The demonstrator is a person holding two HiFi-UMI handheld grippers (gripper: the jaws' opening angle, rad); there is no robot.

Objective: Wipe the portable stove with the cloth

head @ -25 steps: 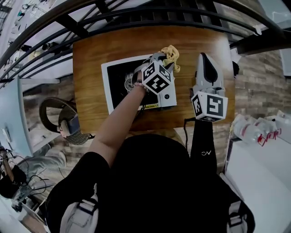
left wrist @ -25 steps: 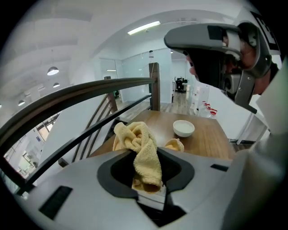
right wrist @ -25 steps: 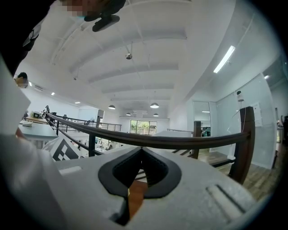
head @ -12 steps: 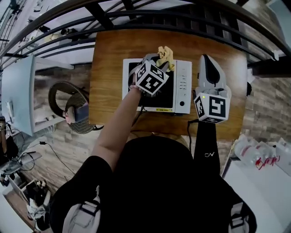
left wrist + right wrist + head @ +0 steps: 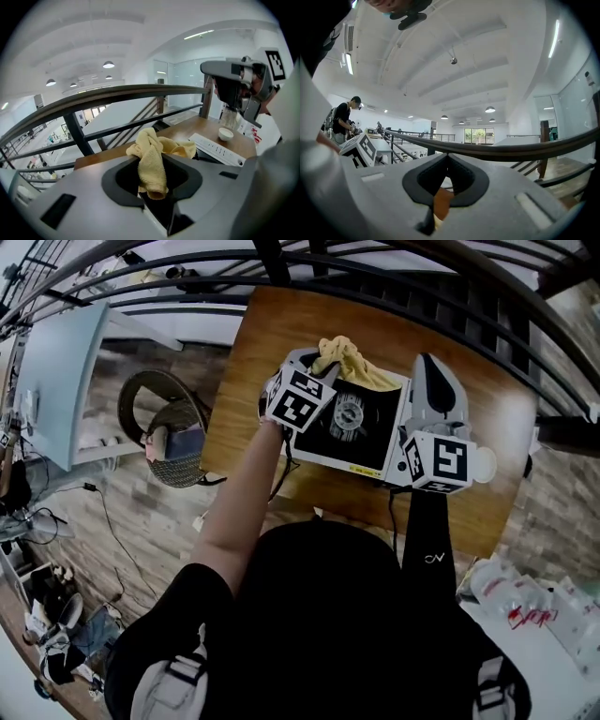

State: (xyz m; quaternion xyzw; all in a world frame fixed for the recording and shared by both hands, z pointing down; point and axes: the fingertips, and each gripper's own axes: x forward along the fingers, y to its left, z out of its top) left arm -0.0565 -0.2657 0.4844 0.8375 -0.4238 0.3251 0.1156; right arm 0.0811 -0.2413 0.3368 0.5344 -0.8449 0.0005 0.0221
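Note:
The portable stove [image 5: 361,427] has a black top, a round burner and a white frame, and it lies on the wooden table [image 5: 272,329]. My left gripper [image 5: 314,360] is shut on the yellow cloth [image 5: 349,362], which bunches over the stove's far edge. In the left gripper view the cloth [image 5: 152,161] hangs out of the closed jaws of the left gripper [image 5: 152,180], with the stove's white button panel [image 5: 218,149] beyond. My right gripper [image 5: 427,367] lies over the stove's right end, shut and holding nothing. In its own view the right gripper [image 5: 447,161] shows only table wood below the jaws.
A black railing [image 5: 375,277] runs along the table's far side. A small white bowl [image 5: 485,465] sits right of the stove and shows again as the bowl [image 5: 226,134]. A round chair [image 5: 155,432] stands on the floor at left, bottles [image 5: 525,601] at lower right. A person [image 5: 344,123] stands far off.
The head view has swung, so the table sits further right and tilted. The right gripper now lies over the stove's right end. The left gripper still holds the cloth at the far edge.

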